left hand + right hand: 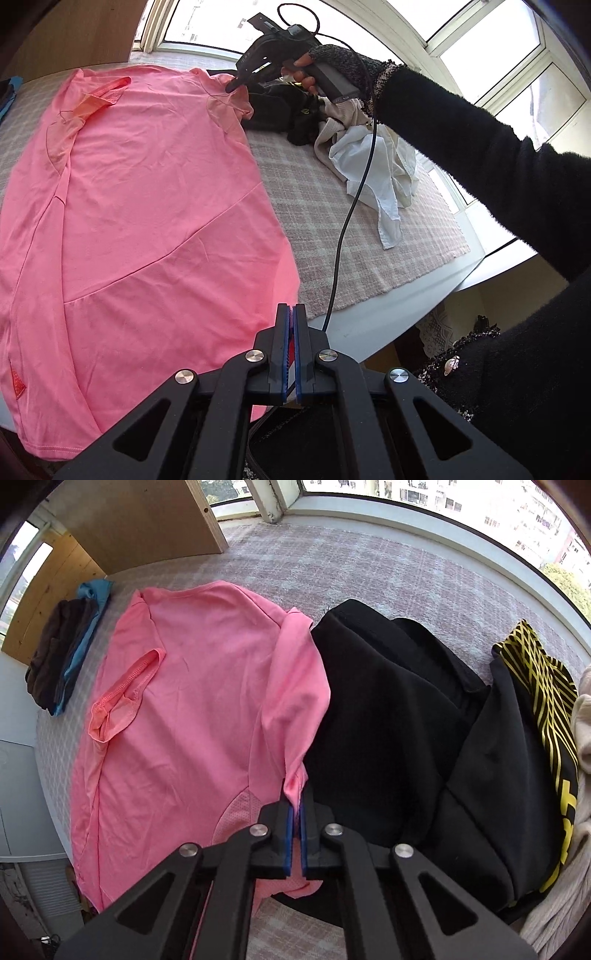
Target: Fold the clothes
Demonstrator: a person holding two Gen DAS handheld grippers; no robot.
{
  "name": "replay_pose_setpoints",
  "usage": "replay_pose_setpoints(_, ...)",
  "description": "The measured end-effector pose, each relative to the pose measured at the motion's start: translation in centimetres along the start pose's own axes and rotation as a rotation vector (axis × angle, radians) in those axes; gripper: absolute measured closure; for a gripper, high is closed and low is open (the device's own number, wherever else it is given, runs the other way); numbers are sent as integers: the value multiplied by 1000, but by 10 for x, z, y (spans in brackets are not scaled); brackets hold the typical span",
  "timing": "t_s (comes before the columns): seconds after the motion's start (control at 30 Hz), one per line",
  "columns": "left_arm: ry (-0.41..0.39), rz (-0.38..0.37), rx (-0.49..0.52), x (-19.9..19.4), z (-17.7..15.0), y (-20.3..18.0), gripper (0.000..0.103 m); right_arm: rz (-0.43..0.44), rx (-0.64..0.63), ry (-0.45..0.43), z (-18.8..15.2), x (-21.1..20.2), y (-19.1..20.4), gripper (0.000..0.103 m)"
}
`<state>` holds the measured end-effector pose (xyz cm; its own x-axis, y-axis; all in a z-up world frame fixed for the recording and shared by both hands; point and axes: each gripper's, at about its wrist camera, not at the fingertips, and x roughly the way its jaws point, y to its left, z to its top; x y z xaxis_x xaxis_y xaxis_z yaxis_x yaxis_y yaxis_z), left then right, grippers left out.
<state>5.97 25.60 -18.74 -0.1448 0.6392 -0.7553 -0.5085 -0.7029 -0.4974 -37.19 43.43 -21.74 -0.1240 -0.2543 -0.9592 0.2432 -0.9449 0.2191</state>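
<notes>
A pink T-shirt lies spread flat on the checked tablecloth. At its near hem corner, my left gripper is shut, with a sliver of pink fabric showing between its blue pads. In the left wrist view, a gloved hand holds my right gripper at the far right sleeve. The right wrist view shows my right gripper shut on the edge of that pink sleeve, which rises slightly off the shirt.
A black garment and a black-and-yellow one lie heaped right of the shirt, with white clothes beyond. A folded brown and blue stack sits at the left. A black cable hangs across the cloth. The table edge is near.
</notes>
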Motion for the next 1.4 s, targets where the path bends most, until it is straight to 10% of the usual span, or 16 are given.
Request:
replay_pose_setpoints(0.6,-118,97,-410,-50,-78,81,102,-87,-270,42,82,54,205,100)
replay_pose_setpoints(0.73,-97,118,-444,-45,-91,88,102,-143,-335,65,83,64,232,68)
replay_pose_setpoints(1.13,8,144,-421,-67,-100,98,103,26,-208,-92,53,-39,135,63)
replay_pose_setpoints(1.23,26,200,-337,-80,-72,100,103,-64,-170,-93,51,-27,108,63)
replay_pose_setpoints(1.4,19,254,-140,-72,34,118,103,35,-54,-47,54,-2,57,63)
